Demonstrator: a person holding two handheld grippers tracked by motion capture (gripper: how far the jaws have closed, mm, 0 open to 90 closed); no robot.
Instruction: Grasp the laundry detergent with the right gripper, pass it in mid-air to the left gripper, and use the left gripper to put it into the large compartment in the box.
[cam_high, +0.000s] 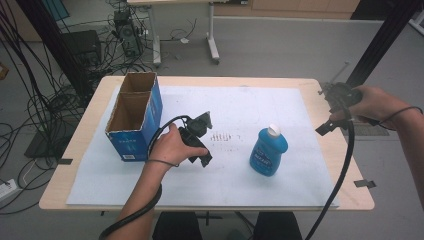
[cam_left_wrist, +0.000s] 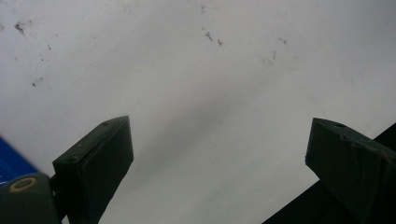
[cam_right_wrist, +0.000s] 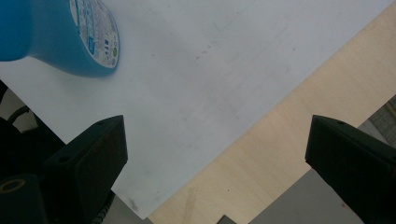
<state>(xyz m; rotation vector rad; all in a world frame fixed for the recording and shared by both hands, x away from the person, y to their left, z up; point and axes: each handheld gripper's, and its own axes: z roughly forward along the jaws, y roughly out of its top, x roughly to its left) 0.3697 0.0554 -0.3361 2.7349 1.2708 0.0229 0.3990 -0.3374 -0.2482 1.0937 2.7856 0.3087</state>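
Observation:
A blue bottle (cam_high: 268, 151) with a white cap stands upright on the white paper sheet (cam_high: 240, 107), right of centre. Its blue body and label (cam_right_wrist: 56, 32) fill the top left corner of the right gripper view. An open blue cardboard box (cam_high: 134, 117) with two compartments stands at the sheet's left side. My left gripper (cam_high: 200, 144) is held low over the paper between box and bottle, and its jaws stand wide open (cam_left_wrist: 219, 154) over bare paper. My right gripper (cam_high: 330, 120) hovers above the table's right edge, open (cam_right_wrist: 217, 154), with nothing between its jaws.
The wooden table (cam_high: 327, 150) shows around the paper, and its edge (cam_right_wrist: 261, 163) runs under the right gripper. A corner of the blue box (cam_left_wrist: 9, 163) shows beside the left jaw. Cables, equipment and another table's legs (cam_high: 212, 47) stand on the floor behind.

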